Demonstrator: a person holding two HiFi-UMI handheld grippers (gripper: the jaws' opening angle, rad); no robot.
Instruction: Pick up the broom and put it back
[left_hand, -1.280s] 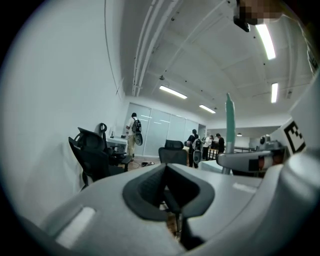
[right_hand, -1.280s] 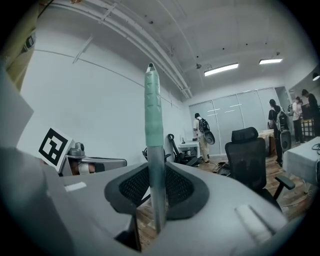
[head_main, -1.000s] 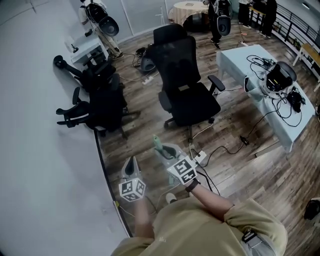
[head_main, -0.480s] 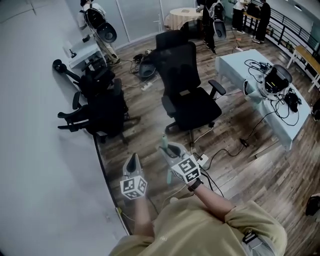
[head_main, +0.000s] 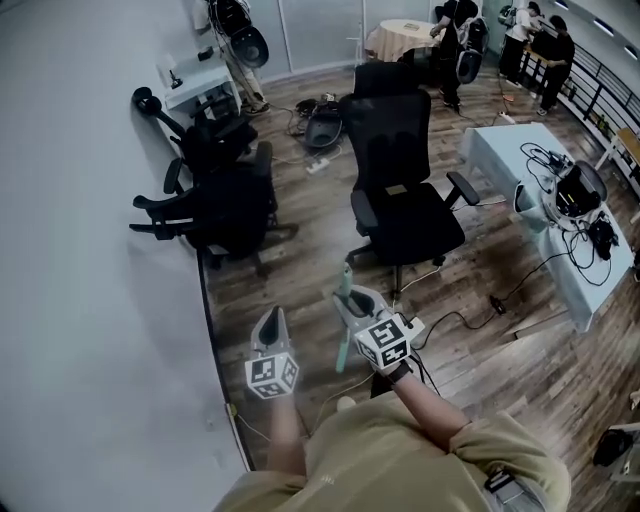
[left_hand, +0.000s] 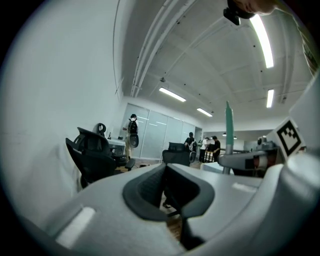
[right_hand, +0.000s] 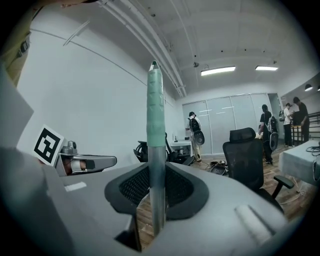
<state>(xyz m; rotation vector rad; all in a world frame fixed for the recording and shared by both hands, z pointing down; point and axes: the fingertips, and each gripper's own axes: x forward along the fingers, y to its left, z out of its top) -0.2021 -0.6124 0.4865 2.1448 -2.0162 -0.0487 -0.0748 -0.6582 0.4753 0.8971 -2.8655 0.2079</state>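
Right claw (head_main: 350, 300) pinches the broom handle (right_hand: 156, 125), upright between its pads. Left claw (head_main: 268, 325) is pressed together, empty, just beside it. My worry: a single pinch lets the pole pivot or slide, and the office chair (head_main: 405, 190) ahead could snag it.

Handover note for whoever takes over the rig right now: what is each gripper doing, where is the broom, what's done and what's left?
Right hand-held gripper: shut on the broom handle, which stands upright with its green grip on top.
Left hand-held gripper: shut and empty, beside the right one.
Done: the broom is picked up.
Left: carry it to its place and set it down. Neither that place nor the broom's head shows in these views.
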